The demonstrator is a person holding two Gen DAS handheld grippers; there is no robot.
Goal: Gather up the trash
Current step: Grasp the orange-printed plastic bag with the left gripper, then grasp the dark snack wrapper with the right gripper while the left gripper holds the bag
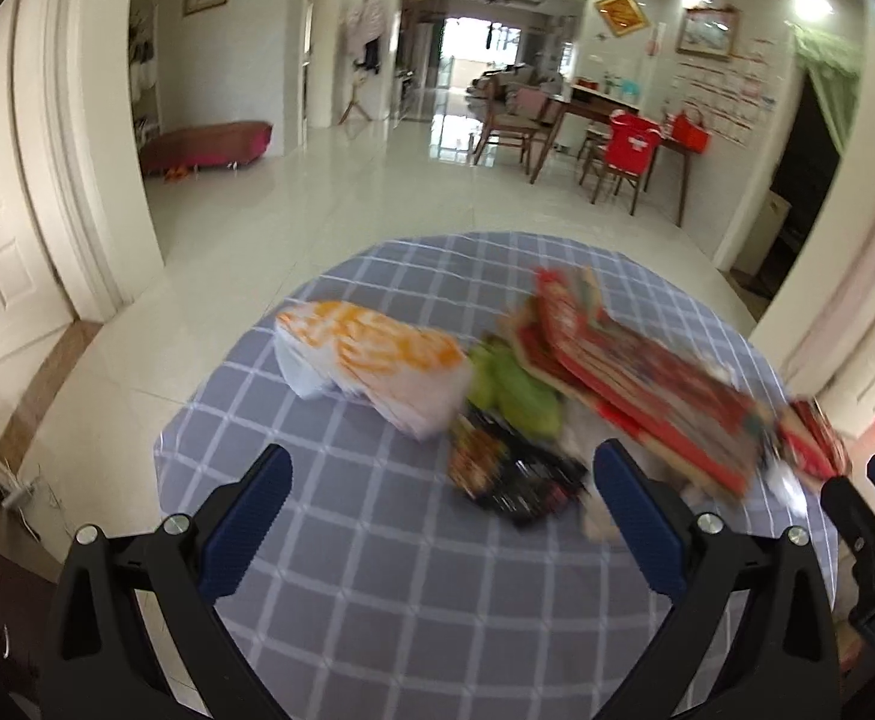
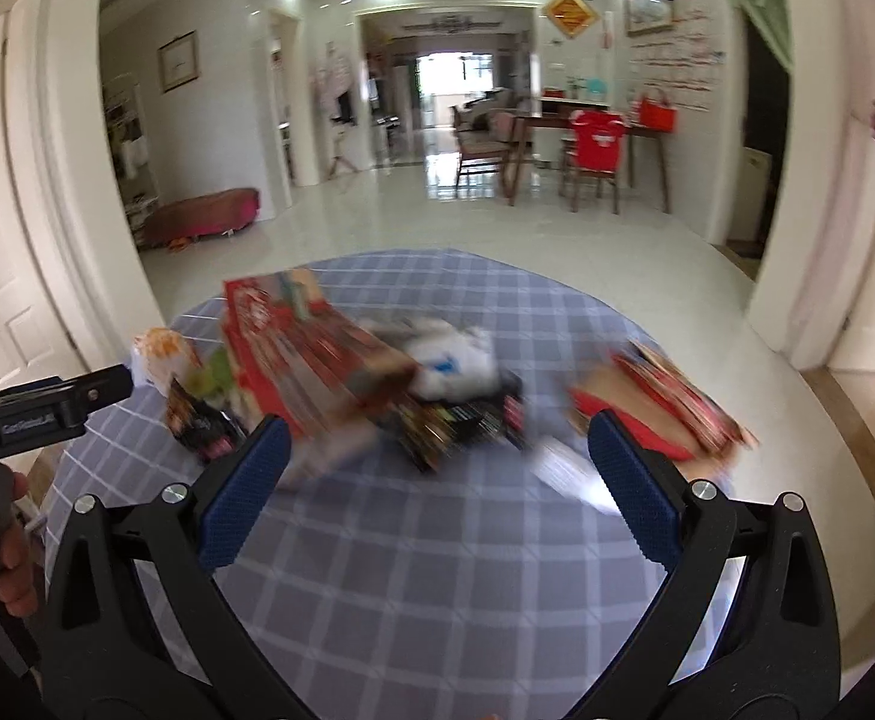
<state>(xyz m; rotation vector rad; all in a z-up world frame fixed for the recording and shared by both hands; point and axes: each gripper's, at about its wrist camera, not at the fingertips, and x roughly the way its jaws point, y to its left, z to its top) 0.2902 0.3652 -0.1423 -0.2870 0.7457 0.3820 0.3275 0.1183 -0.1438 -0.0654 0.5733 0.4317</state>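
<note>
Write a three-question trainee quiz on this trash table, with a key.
1. True or false: the left gripper is shut on the orange-and-white bag.
2. What pattern covers the round table?
3. Which lies between the orange-and-white bag and the large red flattened box: (a) green wrapper, (b) a bottle, (c) a cup?

Key: 1 false, both it and the right gripper are open and empty. 2 grey-blue check with white lines. 3 a.

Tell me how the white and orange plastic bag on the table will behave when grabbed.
The white and orange bag looks thin and crumpled, so it is probably floppy and light. It will likely collapse between the fingers and may slide on the checked tablecloth if pushed.
</note>
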